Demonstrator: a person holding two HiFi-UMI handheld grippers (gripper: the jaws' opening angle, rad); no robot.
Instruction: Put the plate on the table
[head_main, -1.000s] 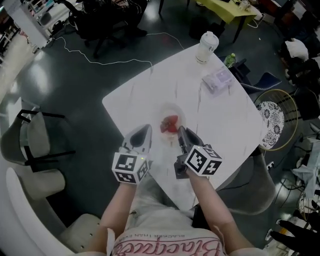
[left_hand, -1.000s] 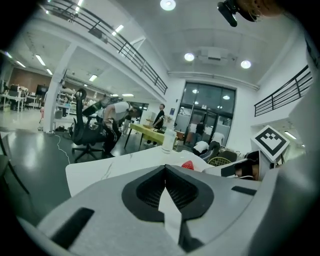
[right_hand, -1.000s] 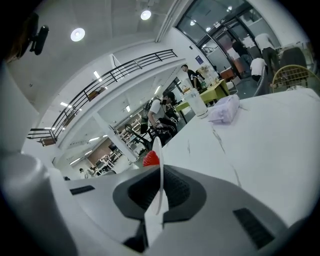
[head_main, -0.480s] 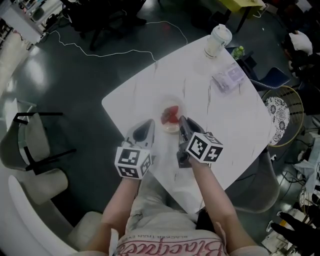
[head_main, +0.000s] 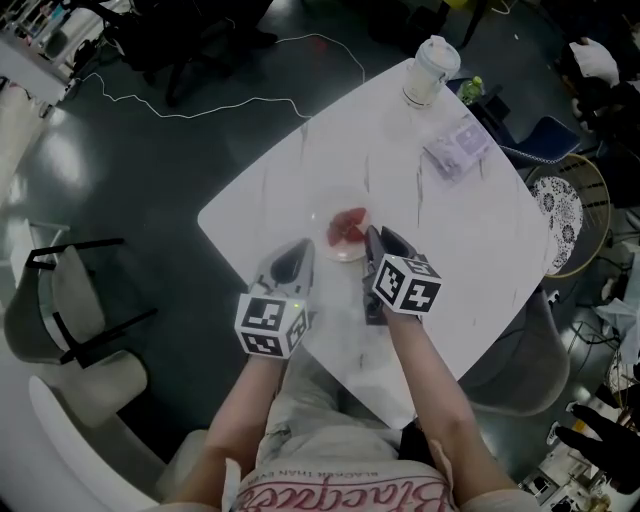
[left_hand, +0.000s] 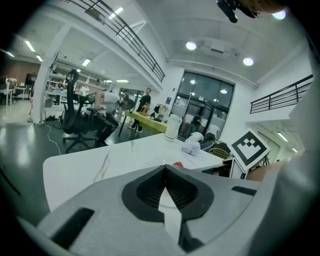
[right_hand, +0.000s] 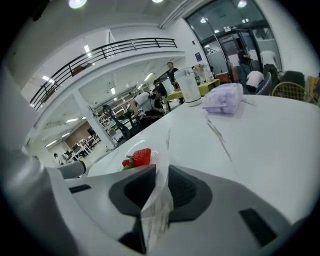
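- White, grey-veined square table (head_main: 290, 170): bearing surface for the task, with bare top on all sides of the plate.
- Right gripper (head_main: 372, 236): at the near right of the plate. Jaws clamped on the plate's near rim, the thin clear edge pinched between the dark pads (right_hand: 182, 187).
- Left gripper (head_main: 302, 246): just beside the plate on its near left, apart from it. Jaws (left_hand: 165, 167) closed tip to tip with nothing between them; only table top seen through the gap behind the tips.
- Shallow clear plate (head_main: 322, 222): over the middle of the table, low to the top and level. Cannot tell from these views whether fully resting or held just off the surface.
- White lidded jug (head_main: 430, 70): at the far corner, well apart from the plate.
- Pale wrapped packet (head_main: 458, 148): far right, near the jug.
- Red strawberries (head_main: 348, 228): in the middle of the plate.
- Step in hand, as judged: set-down at or near its end. Next move calls for seating the plate flat, parting the right jaws, then drawing straight back towards the near edge without dragging the rim or tipping the fruit.
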